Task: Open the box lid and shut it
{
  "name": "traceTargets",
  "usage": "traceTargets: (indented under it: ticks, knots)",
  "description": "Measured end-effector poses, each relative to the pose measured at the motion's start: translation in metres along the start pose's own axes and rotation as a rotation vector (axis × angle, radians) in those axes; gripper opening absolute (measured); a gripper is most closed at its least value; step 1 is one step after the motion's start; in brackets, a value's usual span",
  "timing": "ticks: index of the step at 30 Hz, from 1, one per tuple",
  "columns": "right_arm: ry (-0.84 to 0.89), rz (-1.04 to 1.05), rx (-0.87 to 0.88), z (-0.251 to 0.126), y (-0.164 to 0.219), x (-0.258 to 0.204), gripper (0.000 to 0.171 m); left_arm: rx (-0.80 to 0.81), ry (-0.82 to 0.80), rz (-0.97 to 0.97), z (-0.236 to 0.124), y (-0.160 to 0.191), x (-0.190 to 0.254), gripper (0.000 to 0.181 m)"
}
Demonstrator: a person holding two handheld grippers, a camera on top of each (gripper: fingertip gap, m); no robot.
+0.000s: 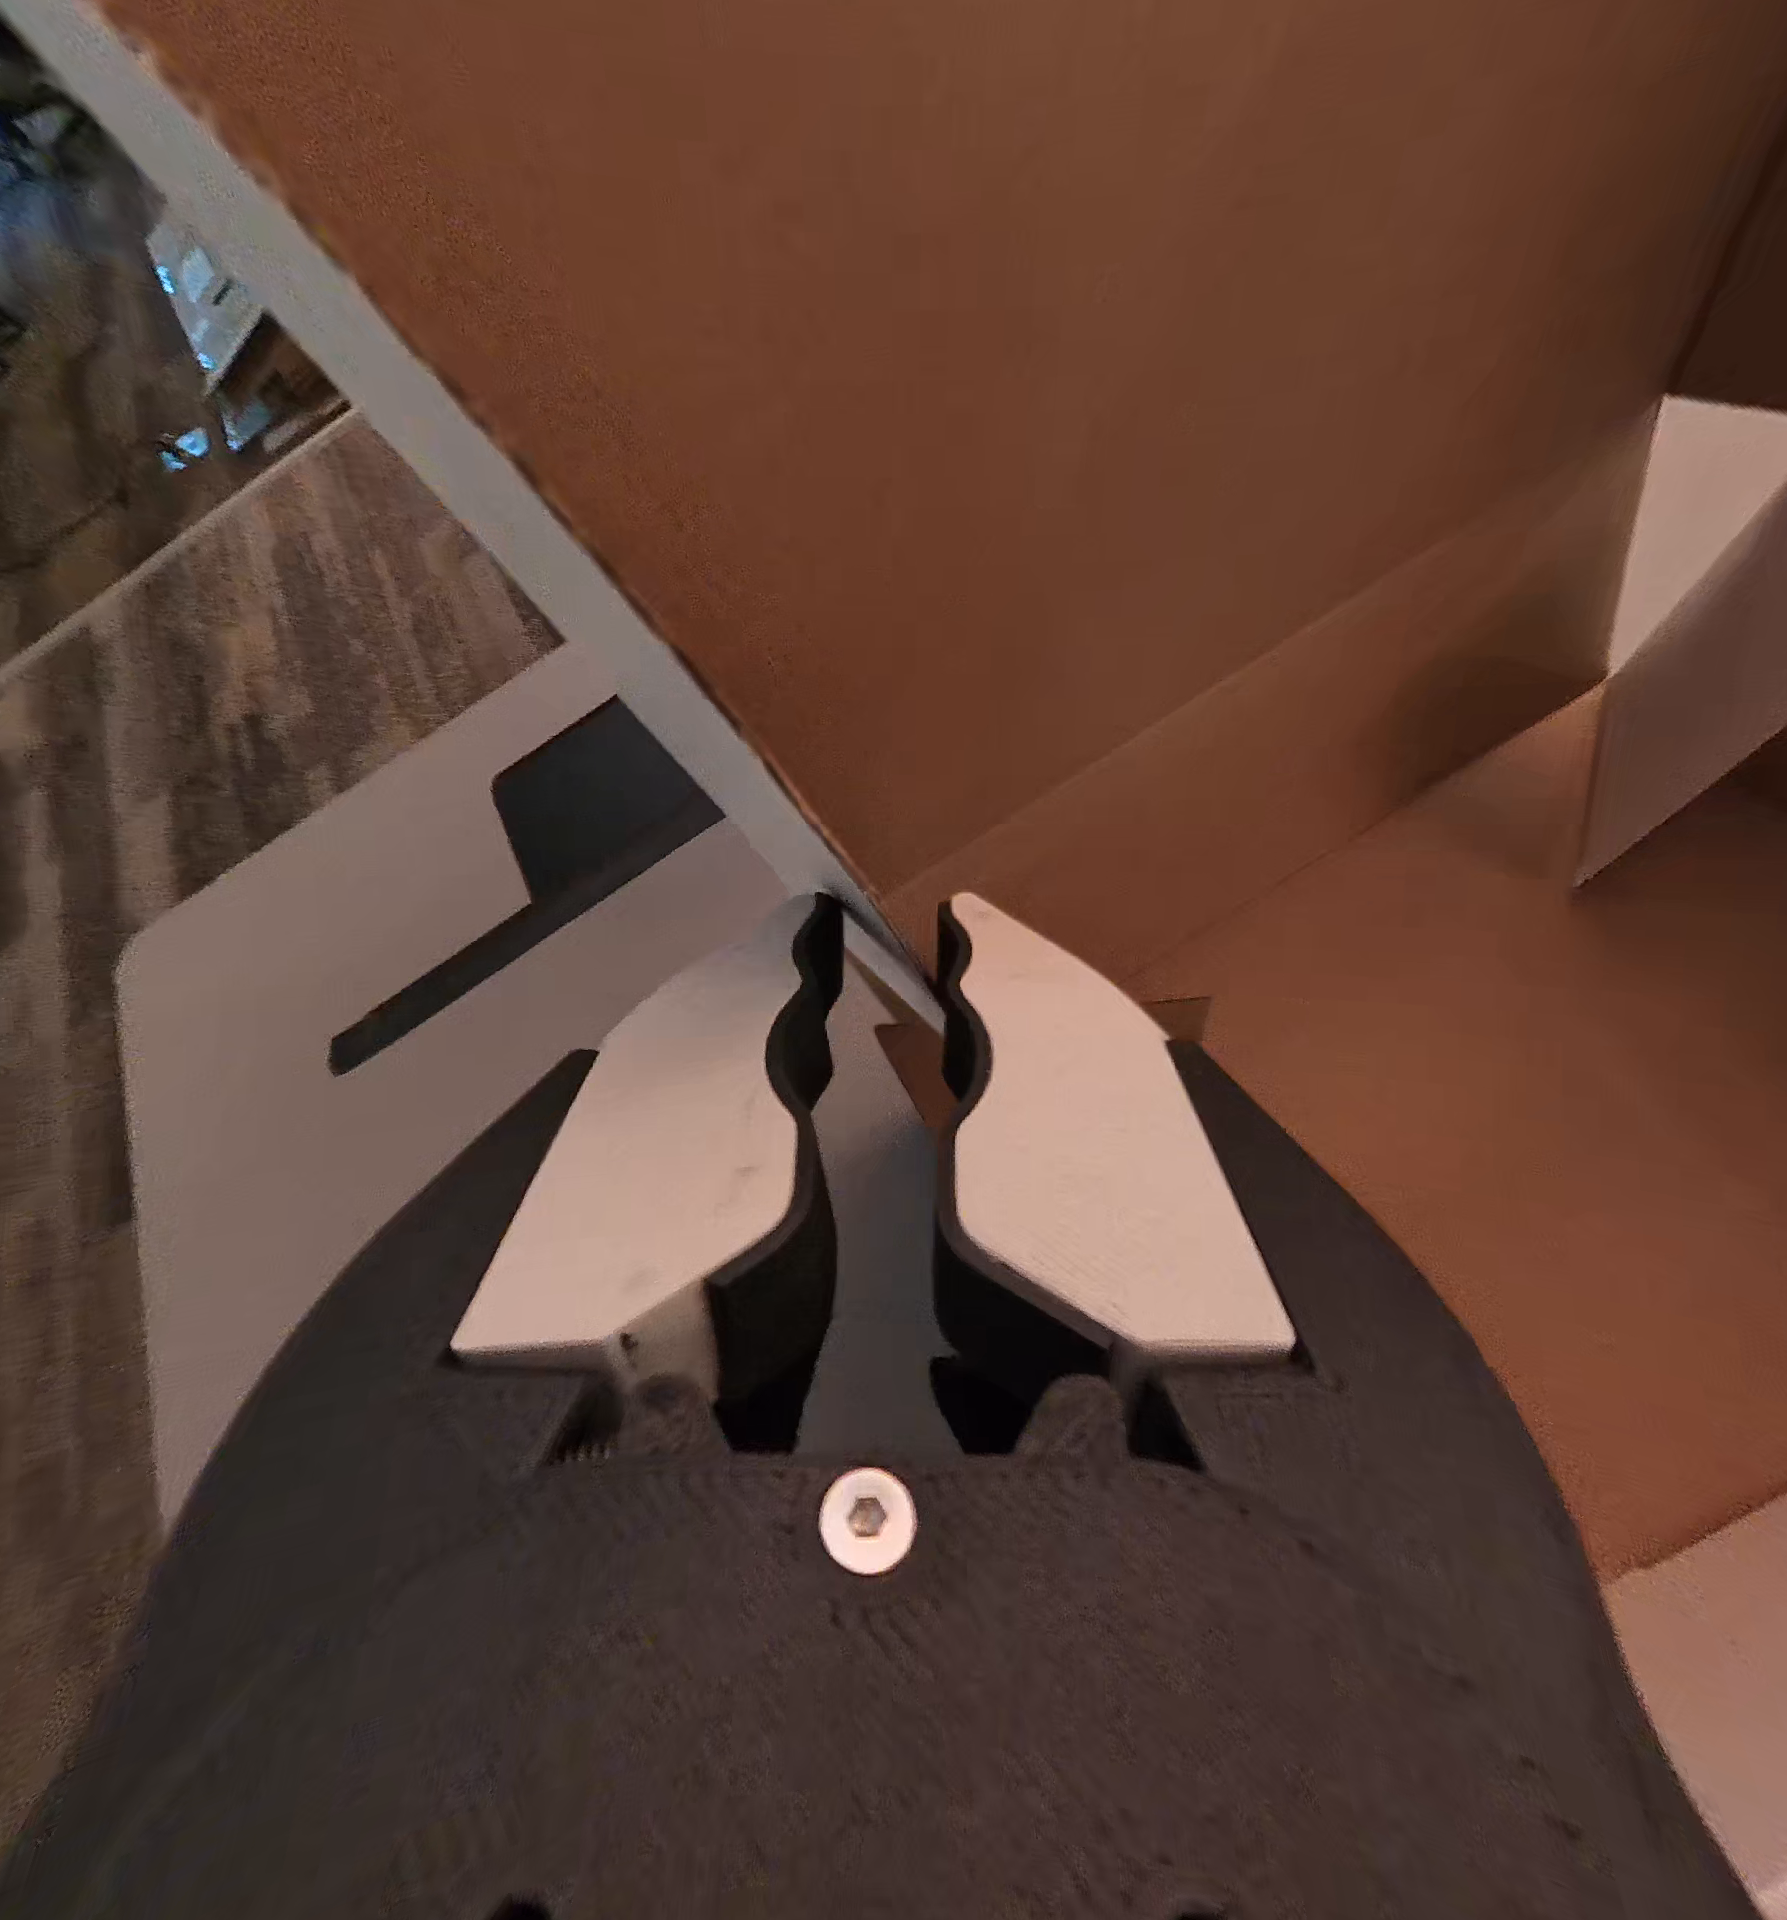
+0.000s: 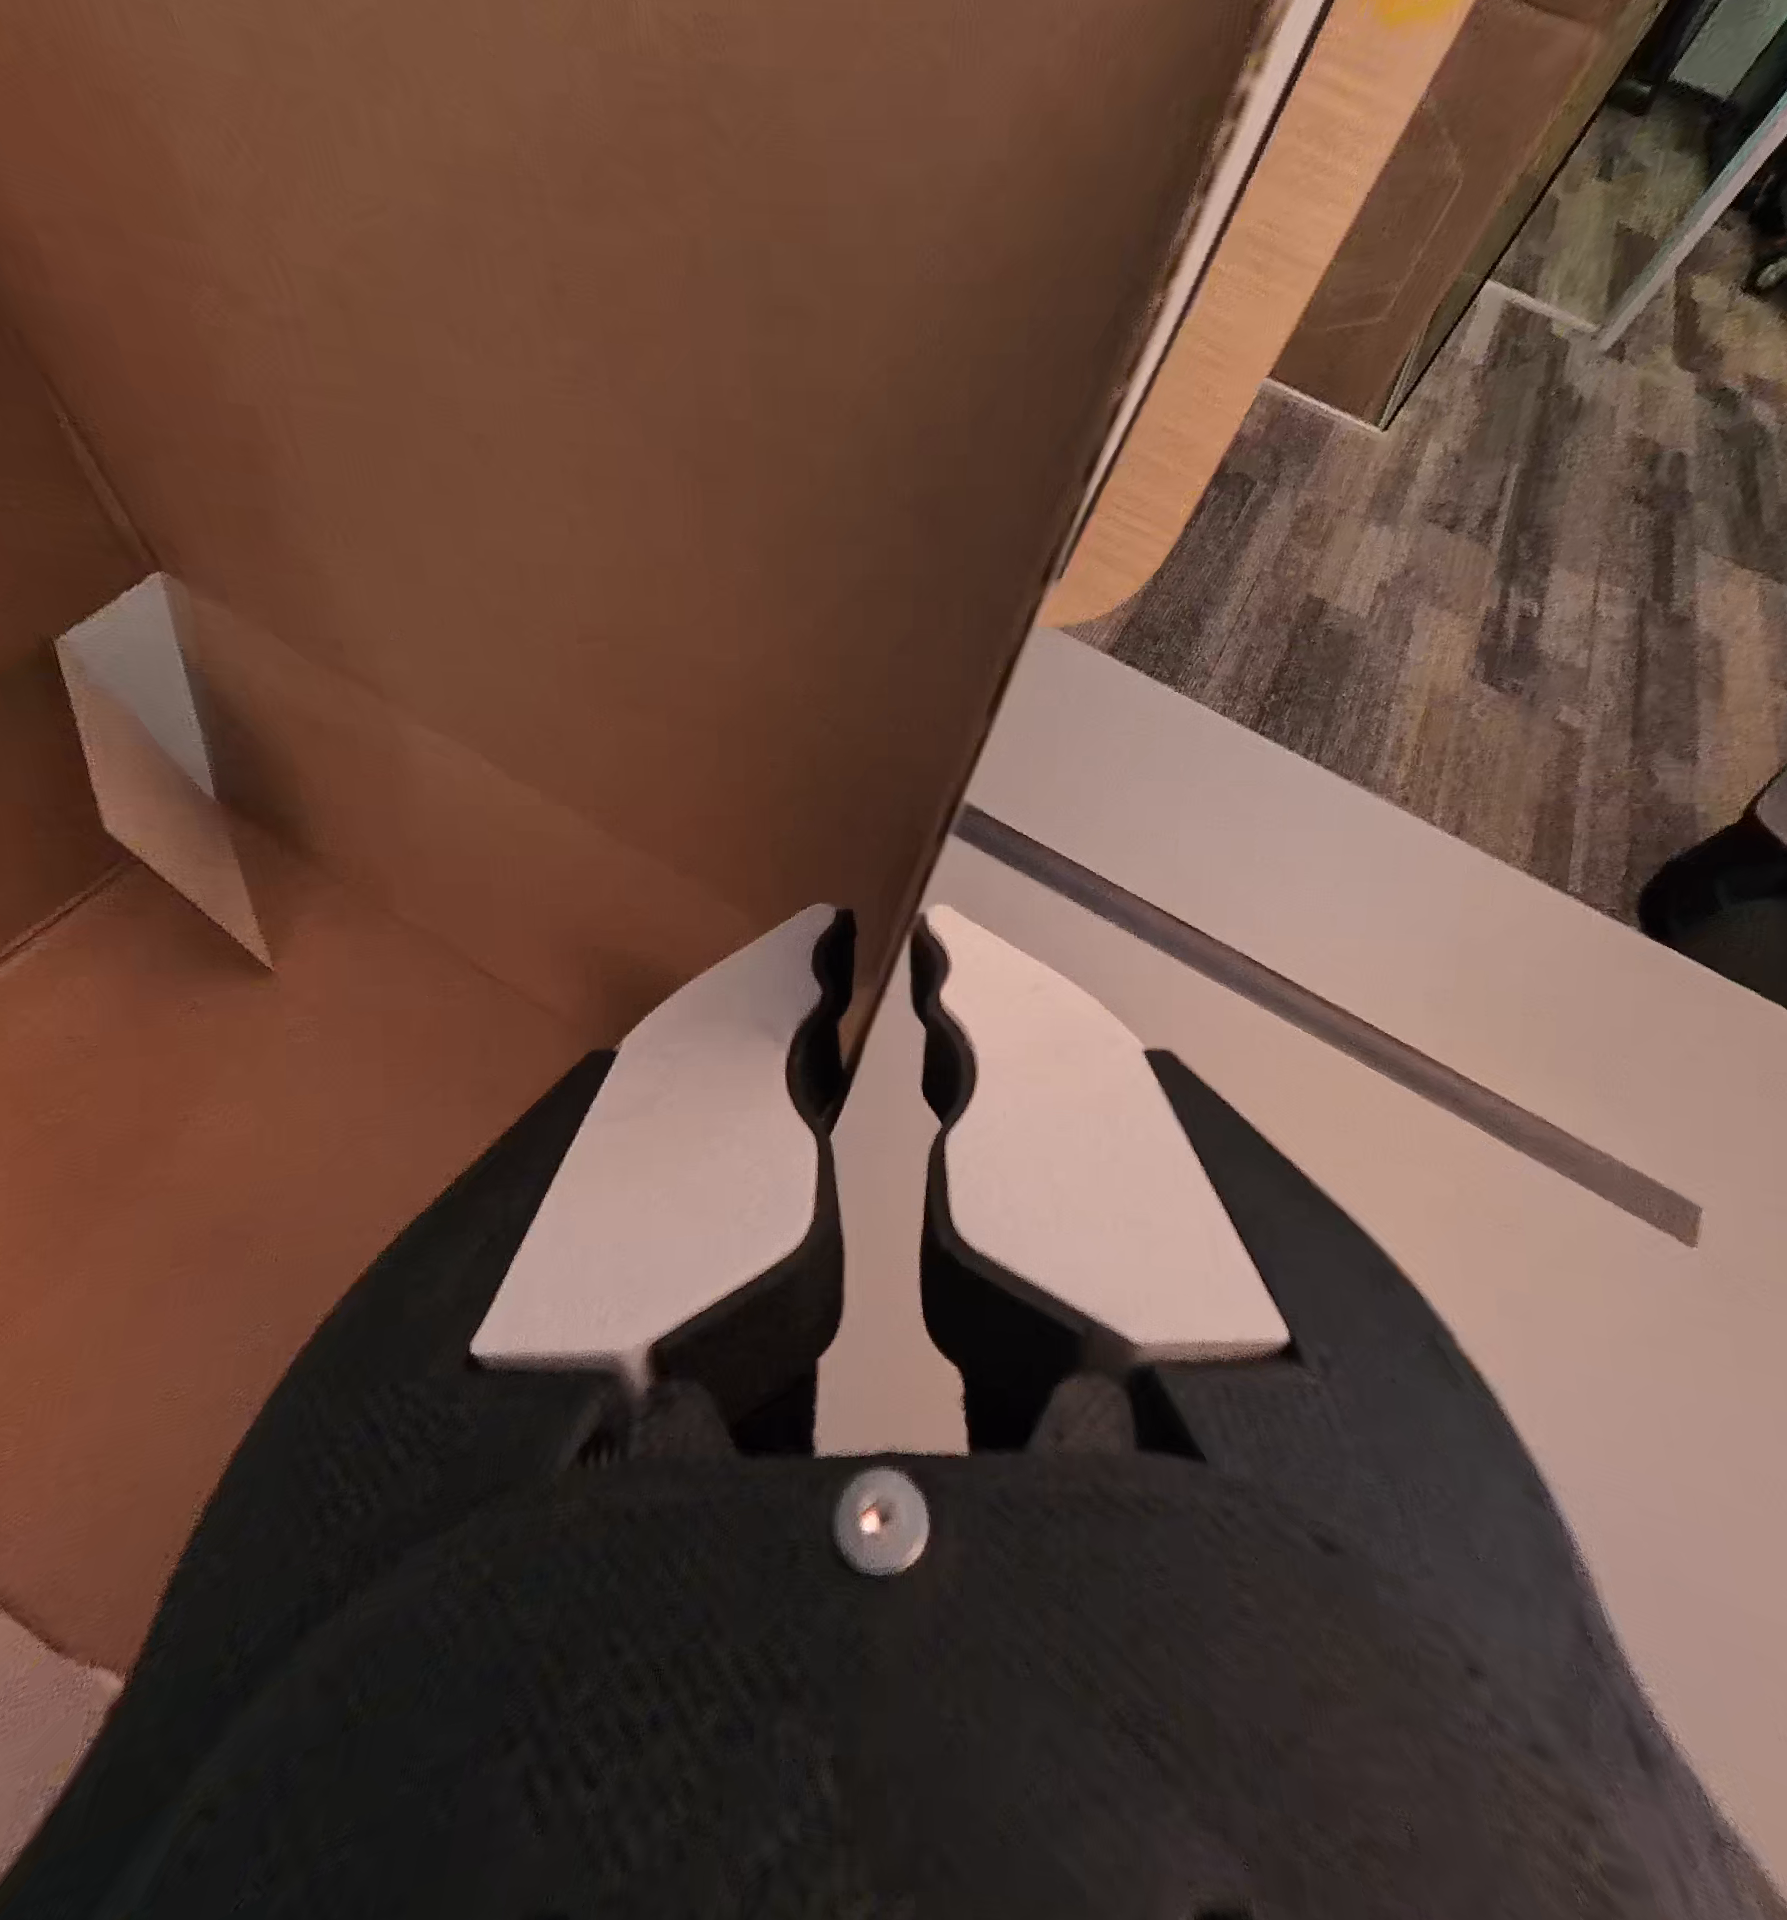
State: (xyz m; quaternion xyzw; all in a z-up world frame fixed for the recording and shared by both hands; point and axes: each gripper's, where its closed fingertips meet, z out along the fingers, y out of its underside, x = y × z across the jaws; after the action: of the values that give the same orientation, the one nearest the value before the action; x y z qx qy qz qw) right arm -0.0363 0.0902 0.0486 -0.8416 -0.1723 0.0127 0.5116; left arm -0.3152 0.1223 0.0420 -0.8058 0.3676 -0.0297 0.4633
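Observation:
The box lid (image 1: 972,364) is a large cardboard panel, brown inside and white outside, raised steeply over the open box. My left gripper (image 1: 891,914) is closed on the lid's left edge, one finger on each side. My right gripper (image 2: 884,925) is closed on the lid's right edge (image 2: 556,364) the same way. The box's brown inner floor (image 1: 1440,1143) lies below and also shows in the right wrist view (image 2: 193,1091). A white folded flap (image 1: 1699,644) stands inside the box; it also shows in the right wrist view (image 2: 156,769).
The box sits on a white table (image 1: 276,1091) with a dark slot (image 1: 577,831). In the right wrist view, a metal strip (image 2: 1336,1029) runs across the table (image 2: 1491,1351). Patterned carpet (image 2: 1491,571) lies beyond the table edge, with a dark object (image 2: 1762,862) on it.

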Motion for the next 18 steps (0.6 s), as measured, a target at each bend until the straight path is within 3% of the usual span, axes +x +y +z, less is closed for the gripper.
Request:
traceTargets:
  ticks: [1, 11, 18]
  knots:
    - [-0.009, 0.013, -0.016, 0.001, 0.001, -0.004, 0.013, -0.008, -0.009, 0.01, 0.001, 0.0, 0.001, 0.017]
    - [-0.046, 0.075, -0.145, -0.012, 0.012, -0.033, 0.028, -0.046, 0.001, 0.038, -0.004, 0.007, 0.005, 0.016]
    - [-0.016, 0.01, -0.176, -0.015, 0.016, -0.031, 0.027, -0.045, 0.023, 0.063, -0.01, 0.007, 0.007, 0.016]
